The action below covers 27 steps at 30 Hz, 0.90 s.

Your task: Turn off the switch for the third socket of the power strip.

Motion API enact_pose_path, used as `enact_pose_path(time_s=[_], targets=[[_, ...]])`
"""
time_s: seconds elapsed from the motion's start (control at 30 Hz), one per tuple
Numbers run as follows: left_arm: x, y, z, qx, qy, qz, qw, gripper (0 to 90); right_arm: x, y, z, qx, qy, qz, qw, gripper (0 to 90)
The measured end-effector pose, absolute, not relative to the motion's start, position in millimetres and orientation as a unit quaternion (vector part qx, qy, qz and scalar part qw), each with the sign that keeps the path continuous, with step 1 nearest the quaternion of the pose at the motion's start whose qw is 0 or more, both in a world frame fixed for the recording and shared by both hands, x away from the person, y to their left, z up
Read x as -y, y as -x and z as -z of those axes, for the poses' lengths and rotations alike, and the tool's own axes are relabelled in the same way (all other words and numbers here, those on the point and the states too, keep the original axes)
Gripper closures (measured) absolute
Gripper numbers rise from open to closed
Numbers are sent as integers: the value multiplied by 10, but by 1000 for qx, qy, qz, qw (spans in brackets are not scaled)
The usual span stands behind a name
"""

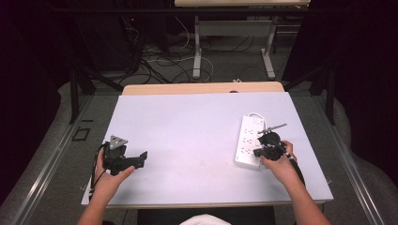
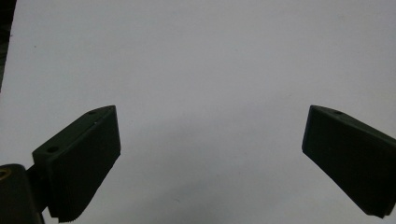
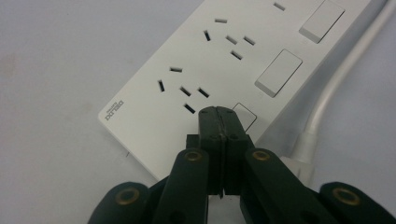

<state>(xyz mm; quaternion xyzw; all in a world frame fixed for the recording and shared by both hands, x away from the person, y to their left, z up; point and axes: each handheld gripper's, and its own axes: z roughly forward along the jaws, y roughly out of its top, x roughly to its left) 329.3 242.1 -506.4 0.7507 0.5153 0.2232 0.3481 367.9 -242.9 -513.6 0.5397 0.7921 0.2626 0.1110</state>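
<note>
Left hand: the person's left hand (image 1: 109, 180) comes in from the bottom edge of the high view and holds the left gripper (image 1: 141, 159) at the near left part of the table.
Left gripper: its jaws stand wide apart with nothing between them; in the left gripper view bare white surface shows between the two black pads (image 2: 86, 163). A grey three-cornered plate sits on top of it.
Right hand: the right hand (image 1: 280, 166) holds the right gripper (image 3: 218, 114) at the near right part of the table, at the near end of the power strip.
Right gripper: its jaws are pressed together with nothing held between them. In the right gripper view the closed tips sit over the near end of the strip, at the edge of the nearest rocker switch (image 3: 246, 115); whether they touch it I cannot tell.
Power strip: a white power strip (image 1: 248, 140) lies flat on the right part of the table, running away from the person, with several socket groups and a row of rocker switches along one side.
Cord: a white cord (image 3: 336, 88) runs alongside the strip in the right gripper view.
Table: a white table top (image 1: 197, 140) with a wooden edge at its far side.
Beyond the table: dark floor with tangled cables (image 1: 159, 65) and the grey legs of another desk (image 1: 197, 47).
</note>
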Motion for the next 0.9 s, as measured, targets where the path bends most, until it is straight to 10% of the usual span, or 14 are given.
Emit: enact_pose_path(time_s=[0.9], targets=[[-2421,-3296,5074,-518,-749,-222,349,44,2441,-3667,5136,-787,-548,-263,105,900]])
